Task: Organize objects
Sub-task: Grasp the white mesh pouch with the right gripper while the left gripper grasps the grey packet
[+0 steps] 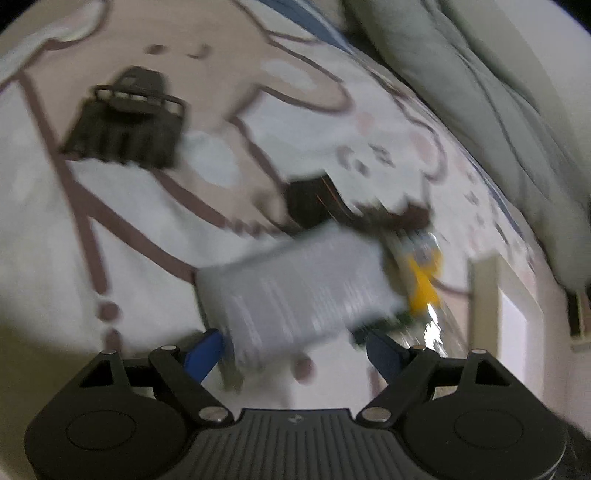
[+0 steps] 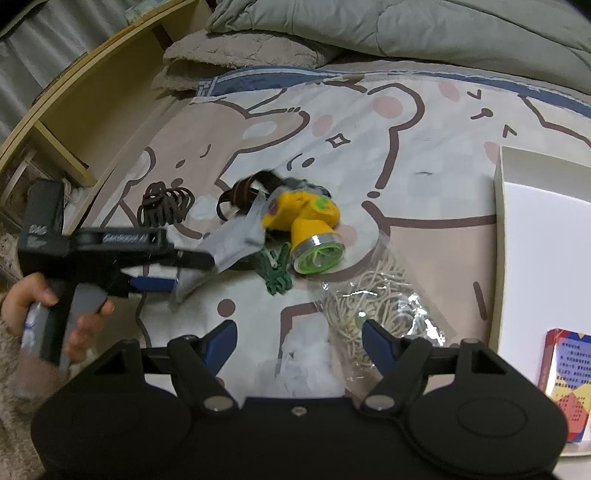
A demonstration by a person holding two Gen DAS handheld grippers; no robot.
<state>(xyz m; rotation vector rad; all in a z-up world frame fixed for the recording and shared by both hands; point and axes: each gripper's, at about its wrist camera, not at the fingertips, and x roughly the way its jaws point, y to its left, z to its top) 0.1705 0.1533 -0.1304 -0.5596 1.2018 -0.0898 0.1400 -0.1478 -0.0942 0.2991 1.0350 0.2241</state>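
Note:
My left gripper [image 1: 295, 343] is shut on a grey foil packet [image 1: 295, 288], held above the bed sheet; from the right wrist view the left gripper [image 2: 184, 269] holds the packet [image 2: 236, 243] left of a yellow toy [image 2: 303, 218]. A dark claw hair clip [image 1: 125, 118] lies far left. My right gripper [image 2: 299, 336] is open and empty, above a clear bag of rubber bands [image 2: 376, 295] and a white puff [image 2: 306, 354]. A green clip [image 2: 277, 273] and a brown strap [image 2: 240, 195] lie near the toy.
A white box [image 2: 546, 236] with a colourful card pack [image 2: 565, 384] stands at the right. A wooden shelf [image 2: 92, 96] is at the far left. A grey quilt [image 2: 406, 26] is bunched along the back of the bed.

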